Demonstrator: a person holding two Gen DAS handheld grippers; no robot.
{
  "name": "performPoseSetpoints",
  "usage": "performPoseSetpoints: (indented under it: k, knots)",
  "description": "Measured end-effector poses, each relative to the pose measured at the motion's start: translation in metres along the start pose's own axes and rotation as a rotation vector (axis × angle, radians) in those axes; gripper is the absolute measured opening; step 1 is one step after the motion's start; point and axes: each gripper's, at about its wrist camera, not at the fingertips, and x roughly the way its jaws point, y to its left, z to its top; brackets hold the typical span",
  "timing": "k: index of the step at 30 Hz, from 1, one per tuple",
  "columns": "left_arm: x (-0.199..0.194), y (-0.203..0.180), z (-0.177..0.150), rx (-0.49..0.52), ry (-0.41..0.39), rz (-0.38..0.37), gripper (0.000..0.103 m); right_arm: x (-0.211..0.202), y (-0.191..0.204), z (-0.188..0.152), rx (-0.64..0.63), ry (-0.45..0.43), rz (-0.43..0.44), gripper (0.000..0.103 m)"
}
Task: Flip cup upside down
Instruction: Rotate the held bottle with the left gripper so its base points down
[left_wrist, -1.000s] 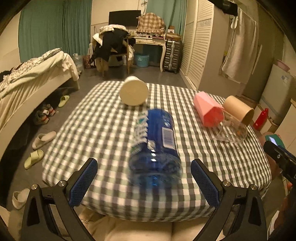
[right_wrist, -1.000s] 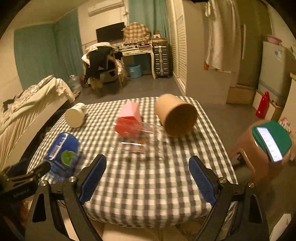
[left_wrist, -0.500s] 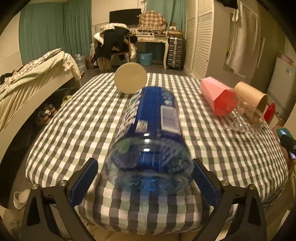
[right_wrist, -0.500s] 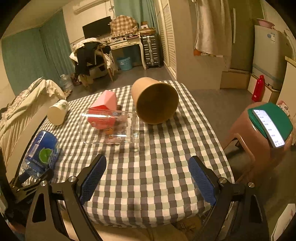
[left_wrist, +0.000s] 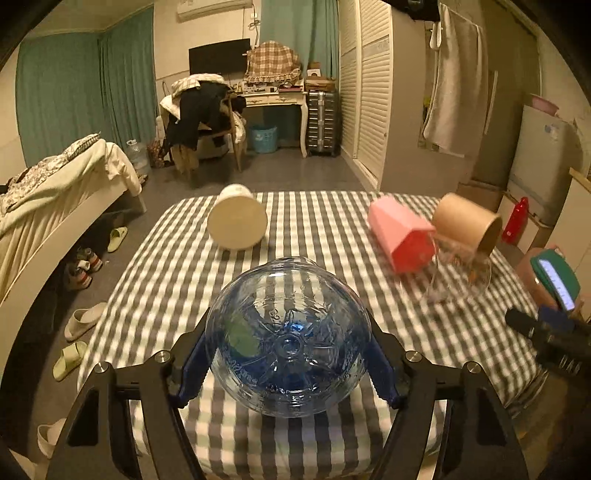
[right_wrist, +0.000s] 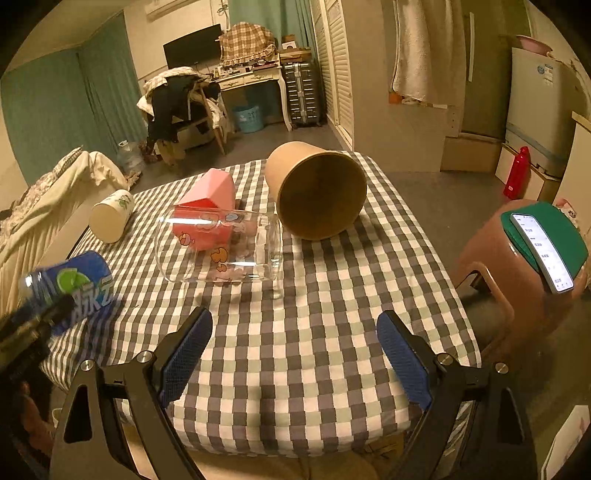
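Note:
My left gripper (left_wrist: 288, 354) is shut on a clear blue plastic bottle (left_wrist: 288, 339), gripped near its base, which faces the camera; the bottle also shows at the left of the right wrist view (right_wrist: 70, 284). On the checked table (right_wrist: 314, 332) several cups lie on their sides: a cream paper cup (left_wrist: 238, 221), a pink cup (left_wrist: 400, 232), a clear glass with cartoon prints (right_wrist: 218, 243) and a brown paper cup (right_wrist: 317, 190). My right gripper (right_wrist: 295, 350) is open and empty above the table's near part, in front of the glass.
A brown stool (right_wrist: 517, 266) carrying a green pad and a phone (right_wrist: 541, 251) stands right of the table. A bed (left_wrist: 55, 192) is on the left, with slippers (left_wrist: 74, 339) on the floor beside it. A desk and chair stand at the back.
My left gripper moved forward around the blue bottle and closed on it. My right gripper came closer to the glass and stayed open.

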Motion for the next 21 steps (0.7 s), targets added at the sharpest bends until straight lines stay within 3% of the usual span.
performPoseSetpoints:
  k: [5,11,17,21]
  knots:
    - [0.011,0.009,0.026,0.002,0.023,-0.001,0.074,0.0,0.0,0.001,0.009,0.0,-0.001,0.091]
    - [0.025,0.012,0.042,0.02,0.127,-0.03,0.074,-0.002,0.0,0.006,0.008,-0.01,-0.007,0.091]
    - [0.031,0.013,0.054,0.098,0.232,-0.085,0.074,-0.008,0.003,0.024,-0.018,-0.06,-0.043,0.091]
    - [0.043,0.005,0.058,0.189,0.253,-0.046,0.074,-0.005,0.01,0.042,-0.021,-0.084,-0.015,0.091]
